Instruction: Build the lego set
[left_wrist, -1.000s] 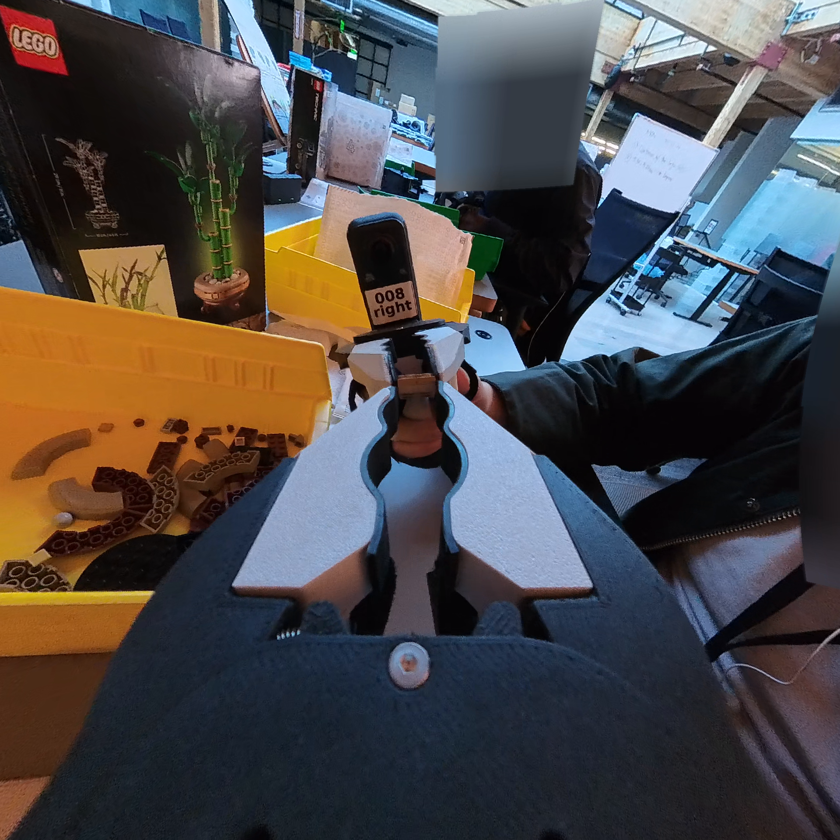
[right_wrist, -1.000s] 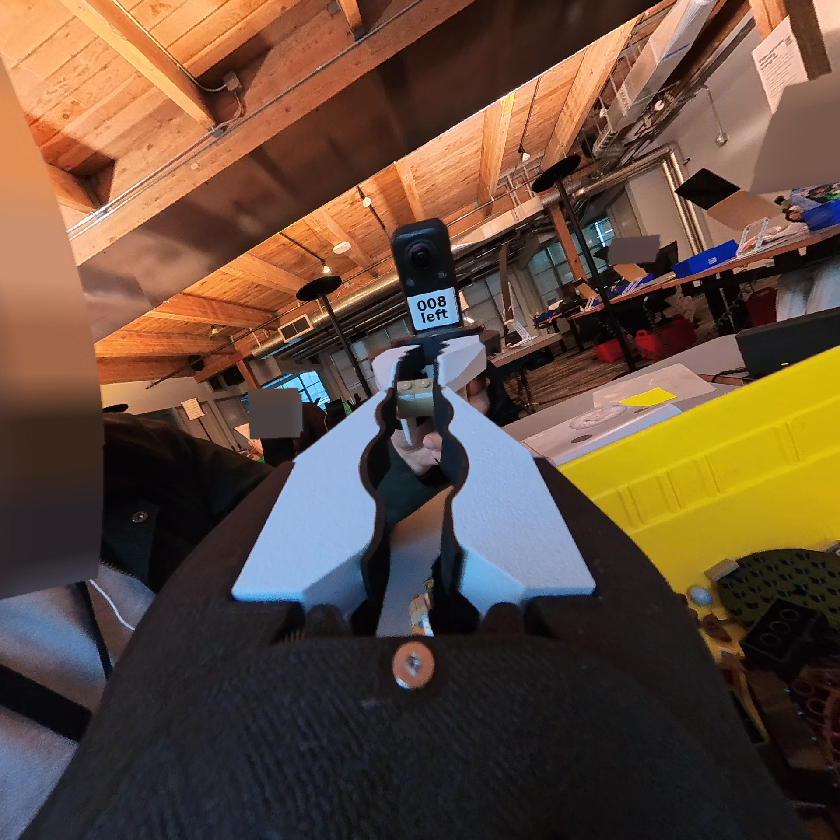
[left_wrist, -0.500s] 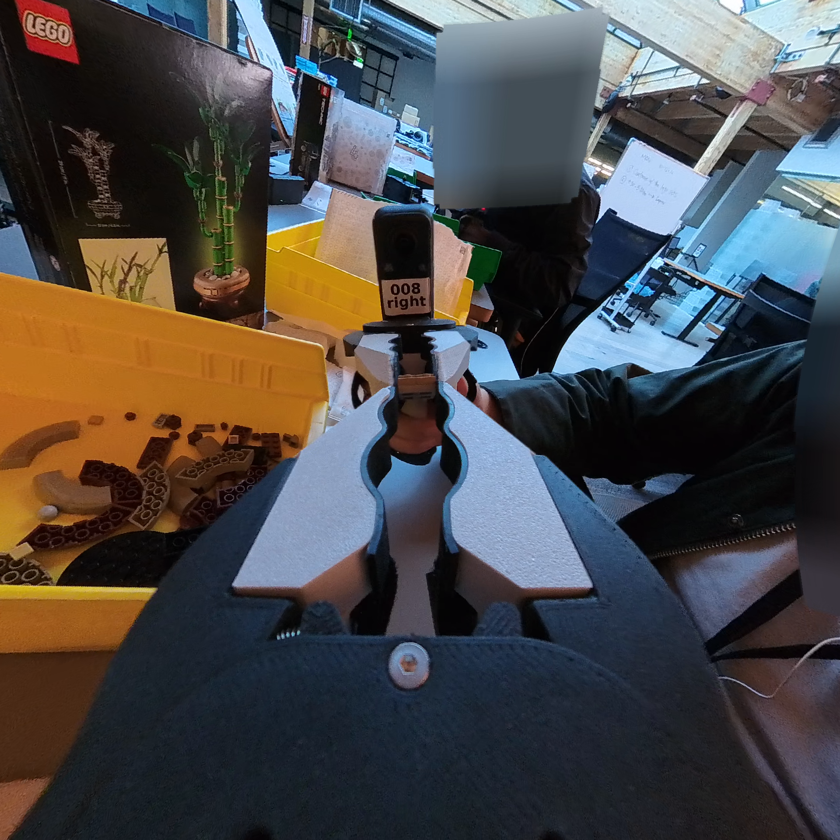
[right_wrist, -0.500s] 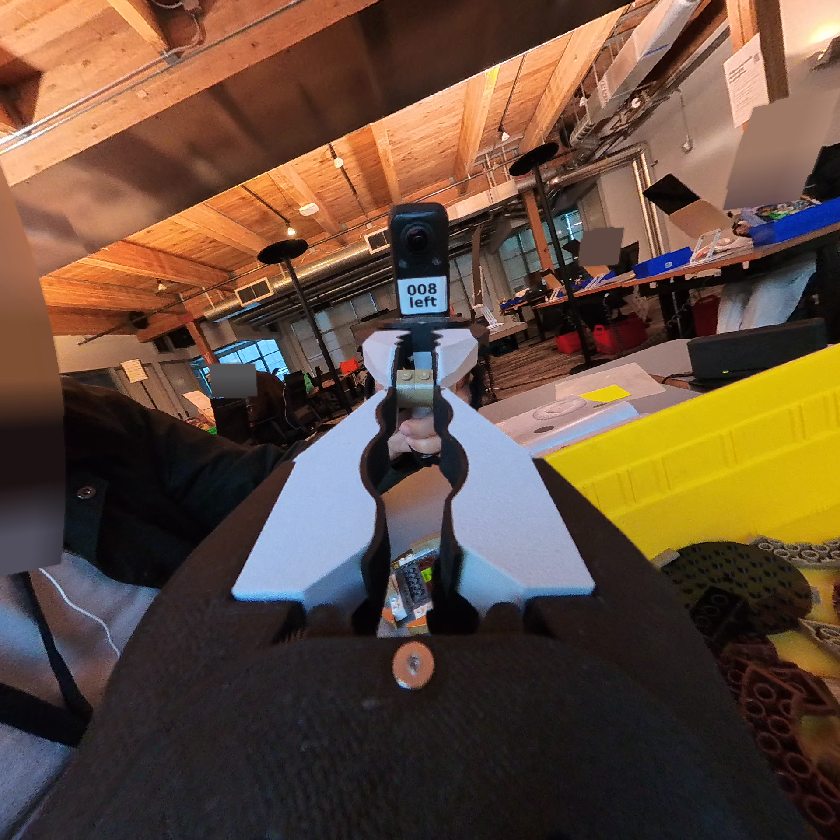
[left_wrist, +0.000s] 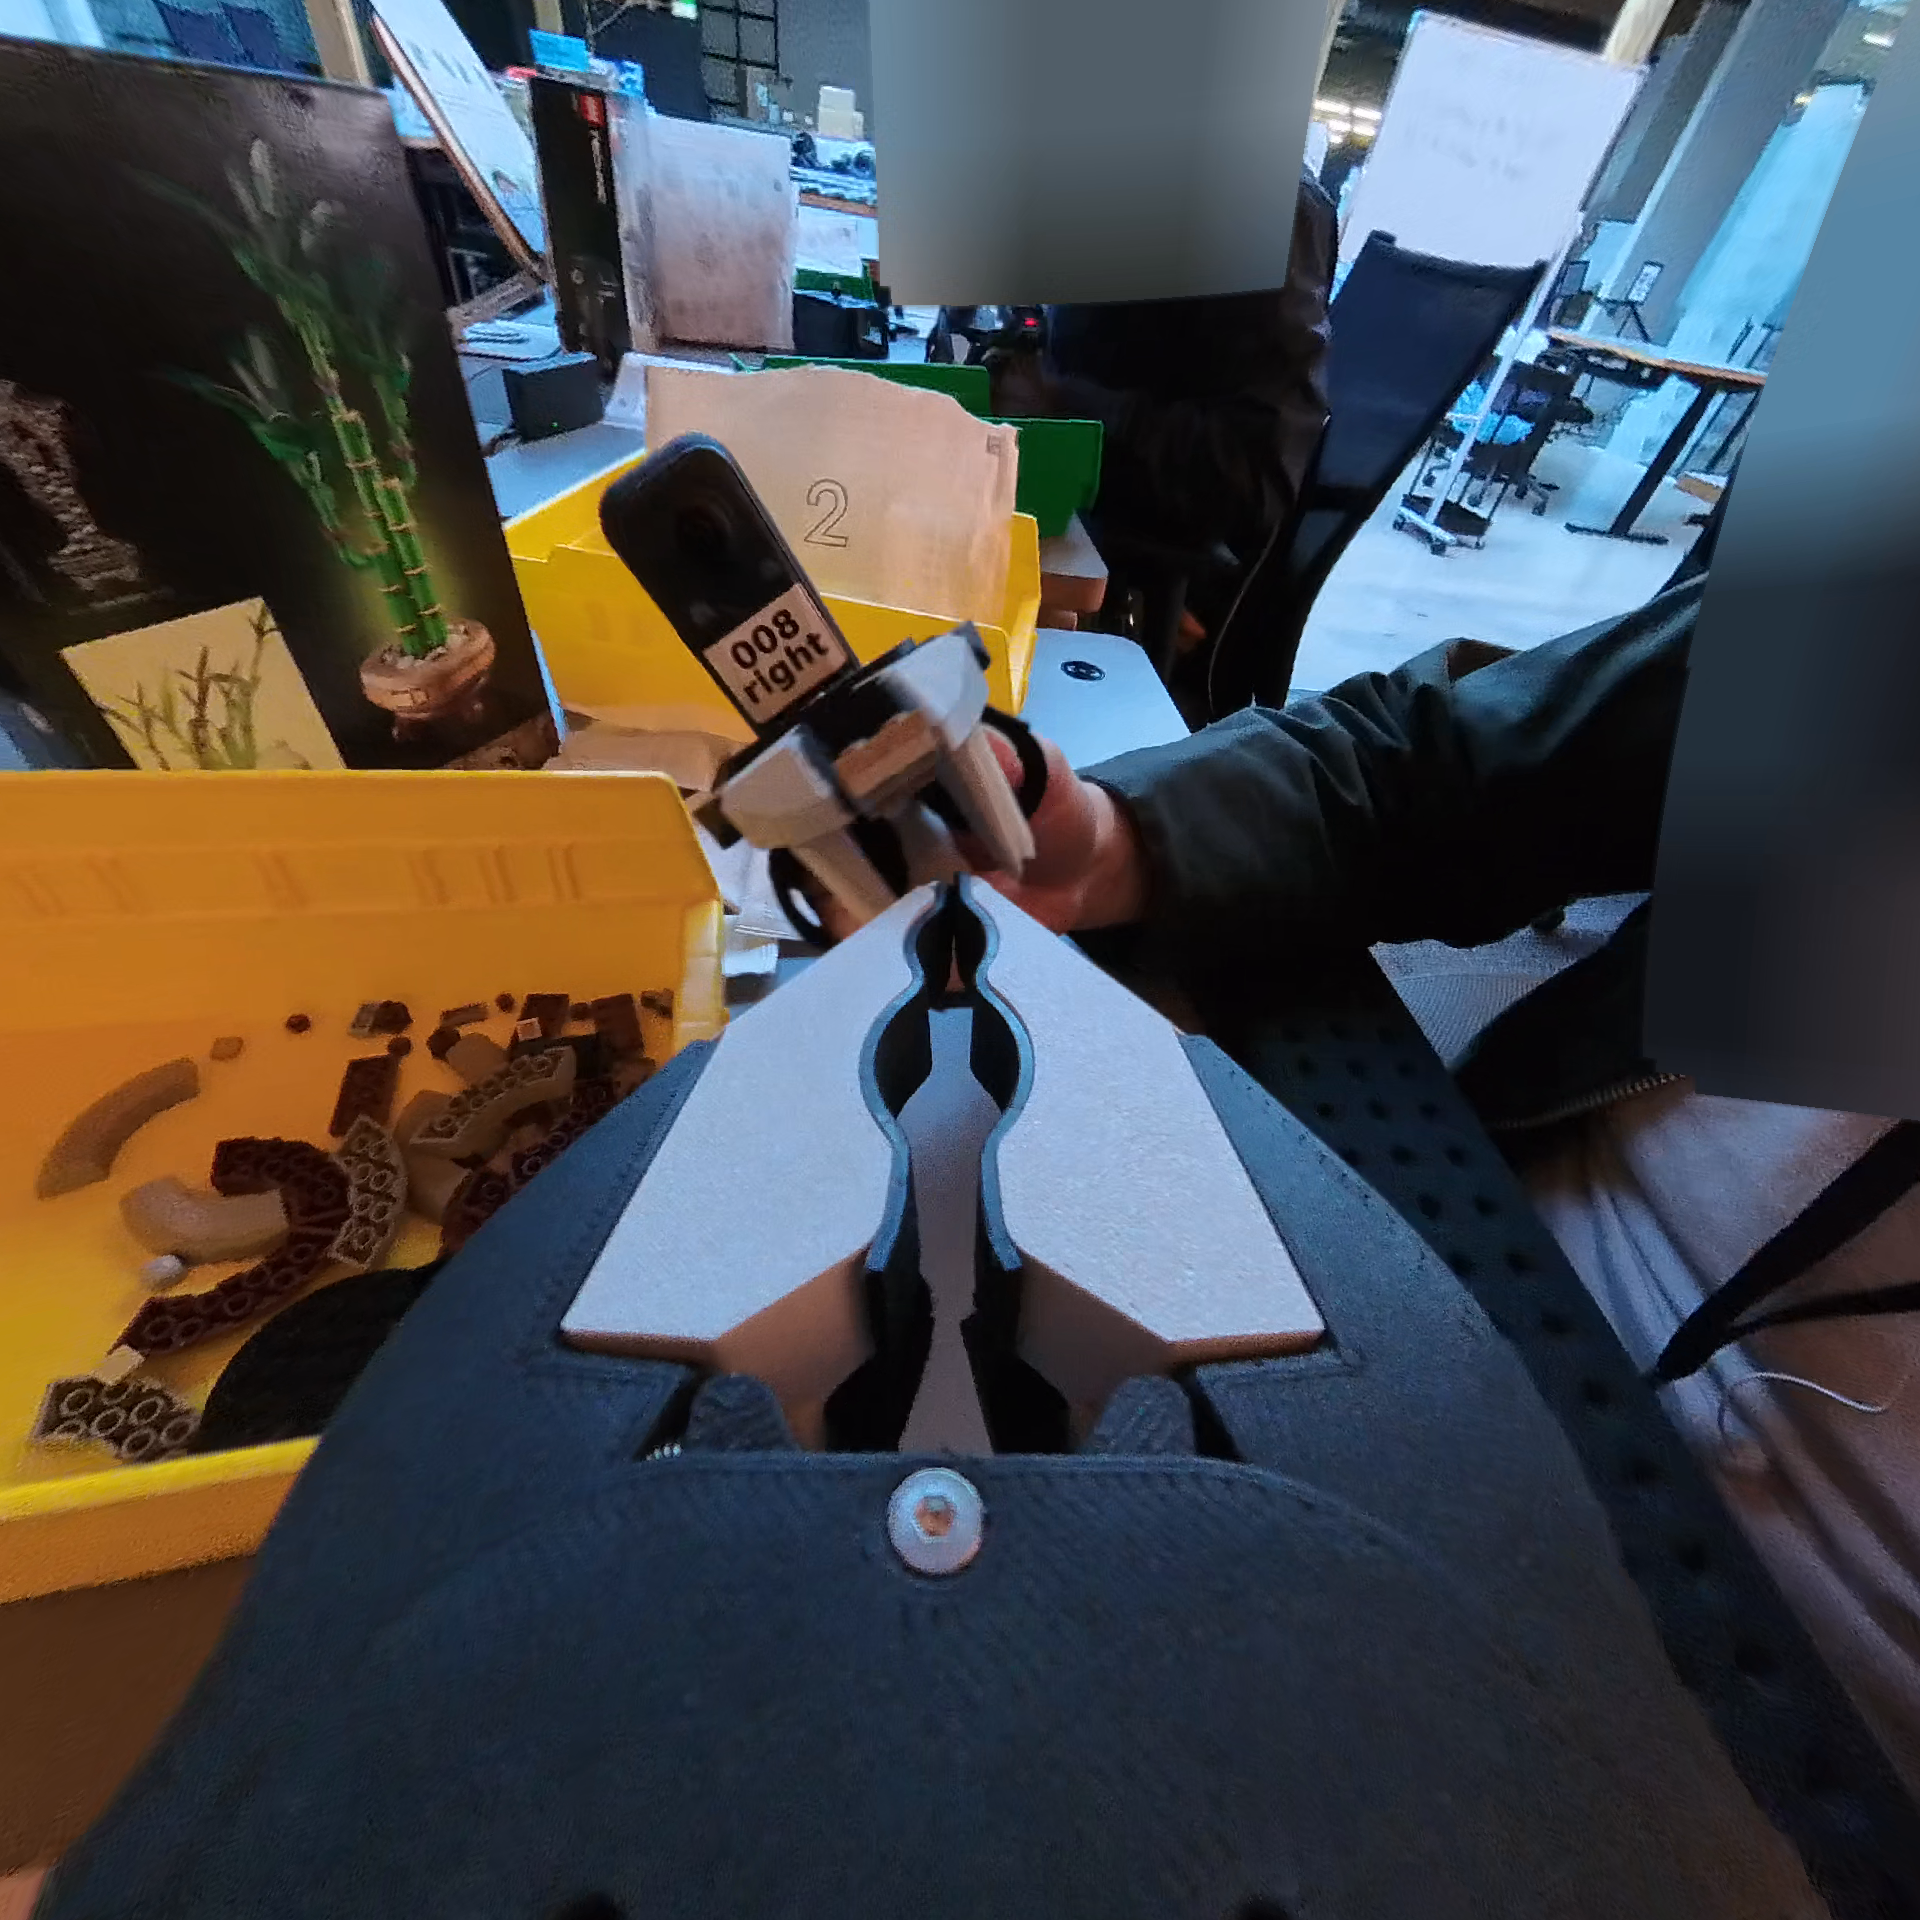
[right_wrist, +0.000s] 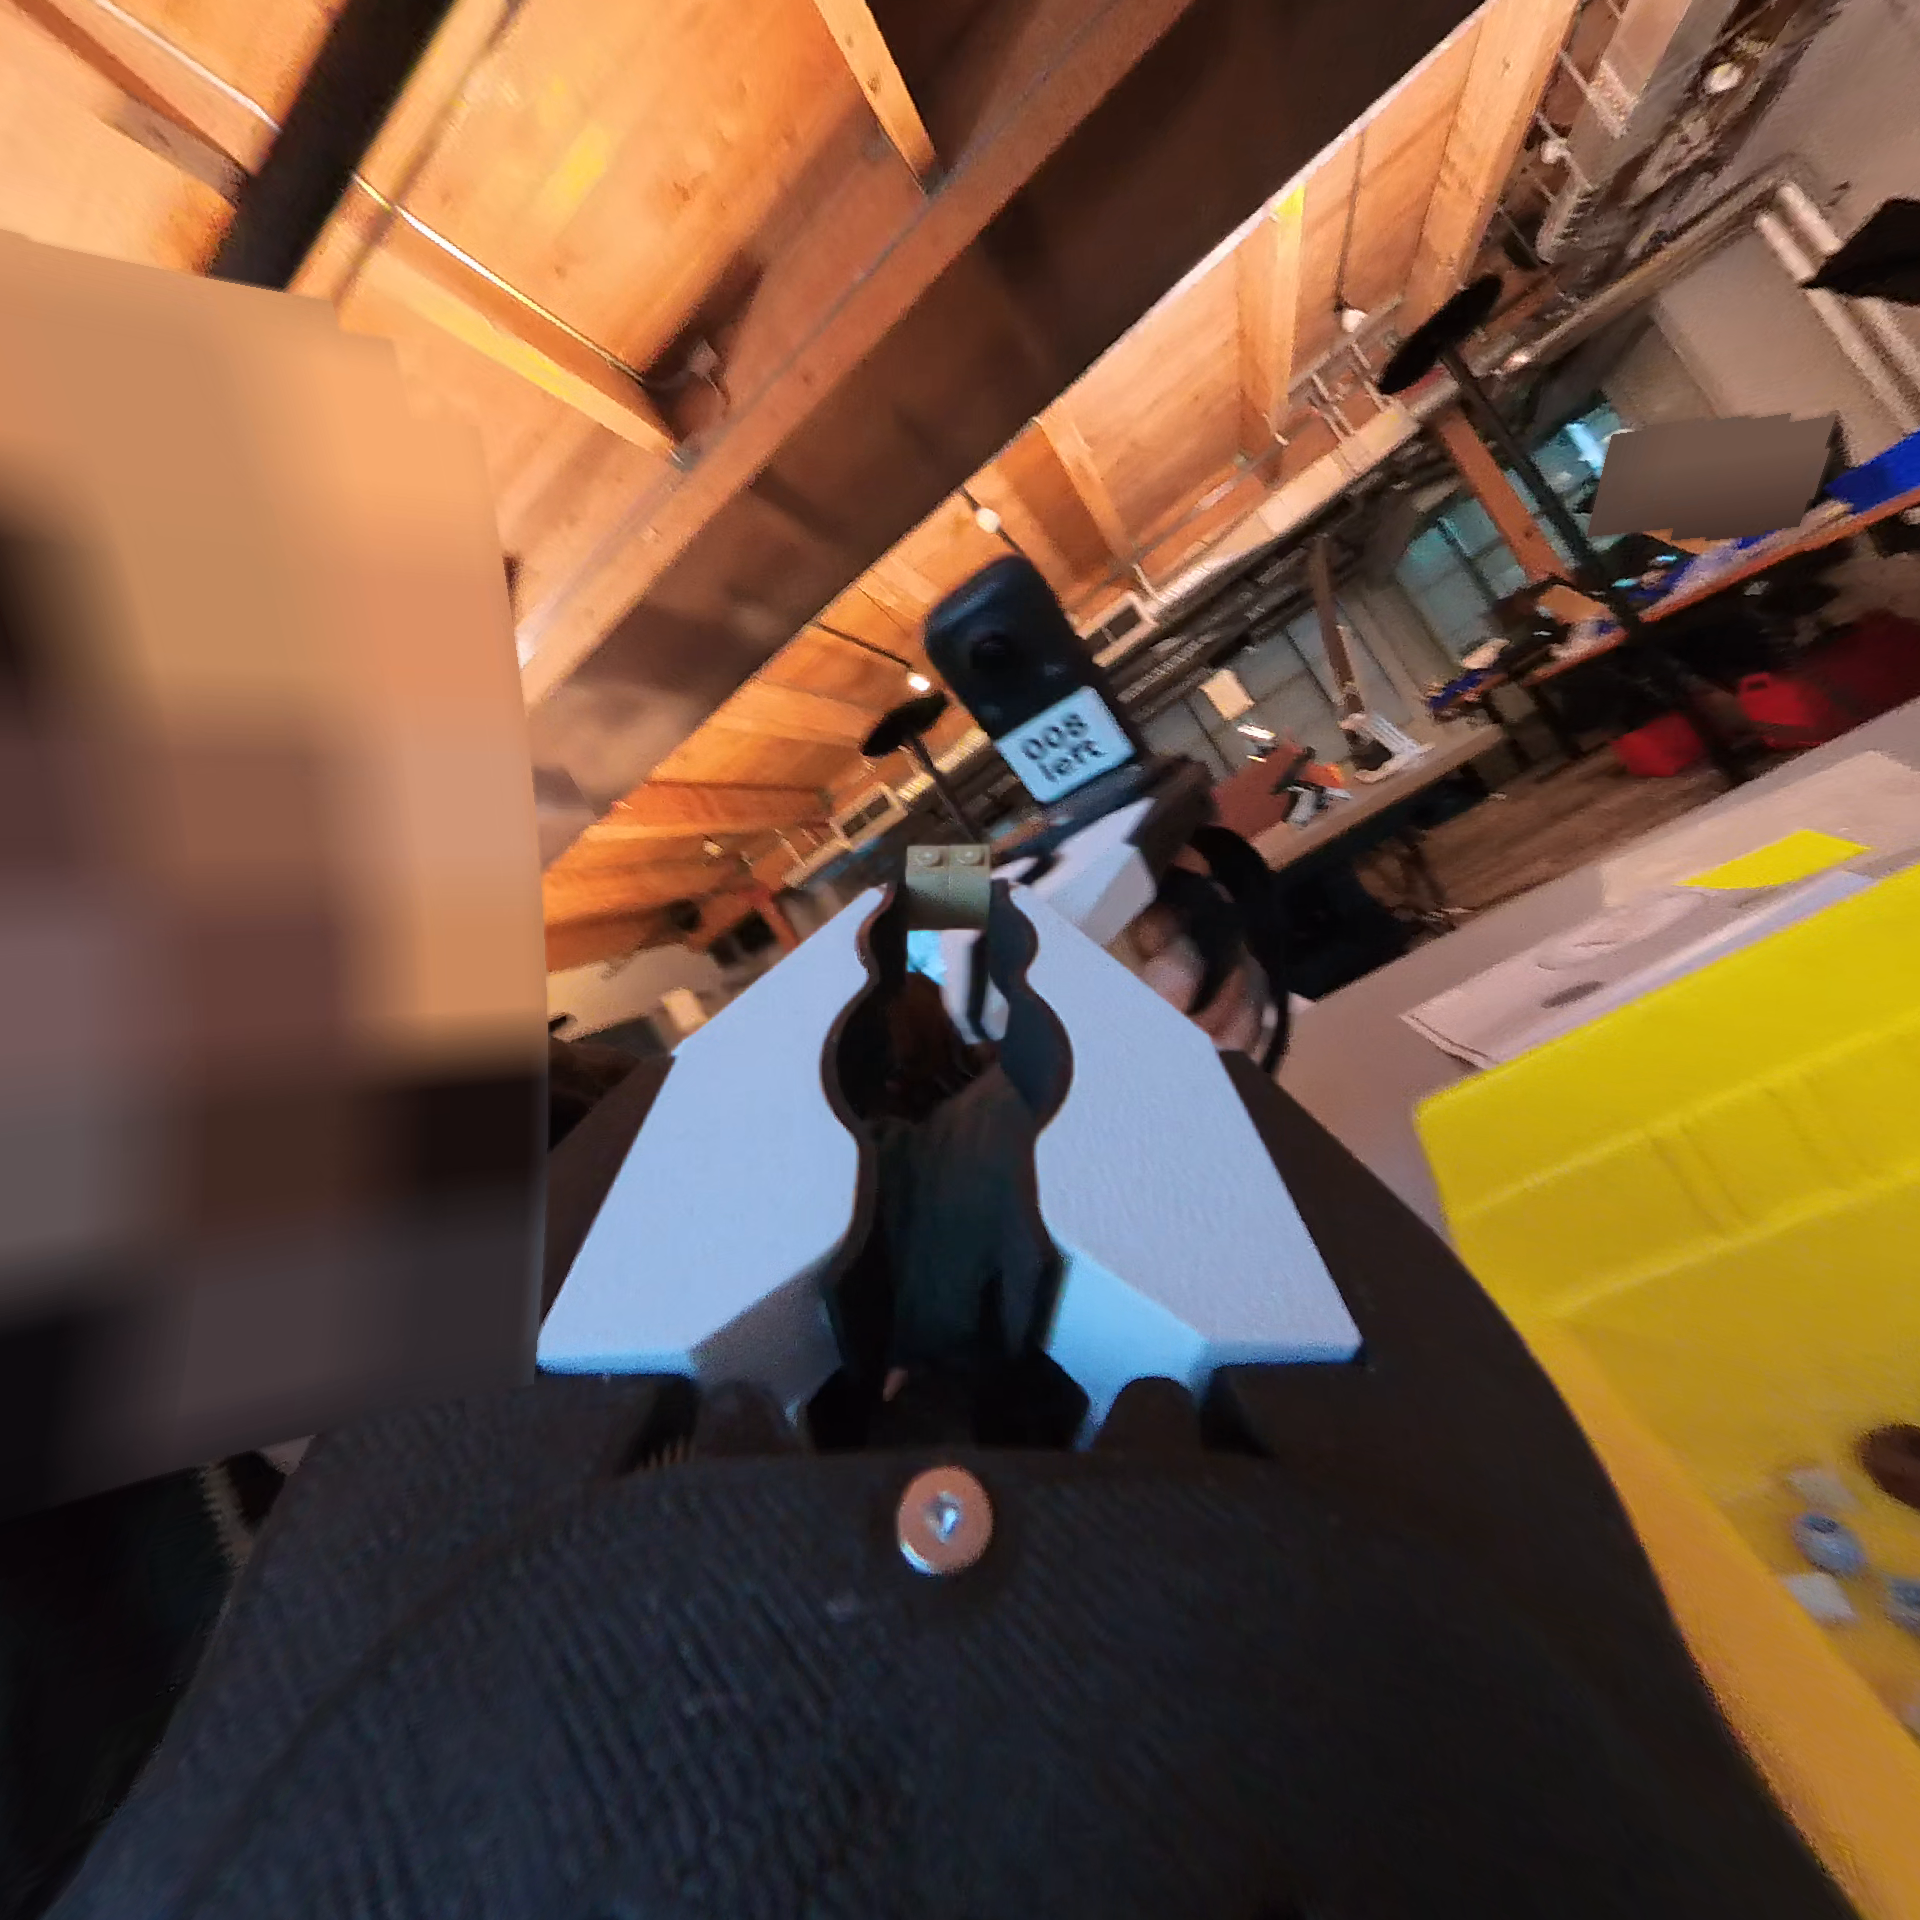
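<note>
My right gripper (right_wrist: 945, 902) is shut on a small tan lego piece (right_wrist: 945, 885) held at its fingertips, raised in the air. In the left wrist view the right gripper (left_wrist: 883, 800) is tilted, just beyond my left gripper's tips, with the tan piece (left_wrist: 885, 764) between its fingers. My left gripper (left_wrist: 956, 906) is shut with nothing between its fingers. It also shows in the right wrist view (right_wrist: 1091, 868), just behind and to the right of the tan piece, apart from it.
A yellow bin (left_wrist: 312, 894) at left holds several brown and grey curved lego pieces (left_wrist: 312, 1174) and a black round plate (left_wrist: 301, 1351). The lego box (left_wrist: 260, 416) stands behind it. A second yellow bin (left_wrist: 582, 613) holds a paper bag (left_wrist: 831, 499). A person's dark sleeve (left_wrist: 1403, 810) reaches in from the right. My left and right fingertips are right by each other.
Both grippers met tip to tip on the tan piece. Now the left gripper is off it and shut, and the right gripper has tilted and pulled aside with the piece.
</note>
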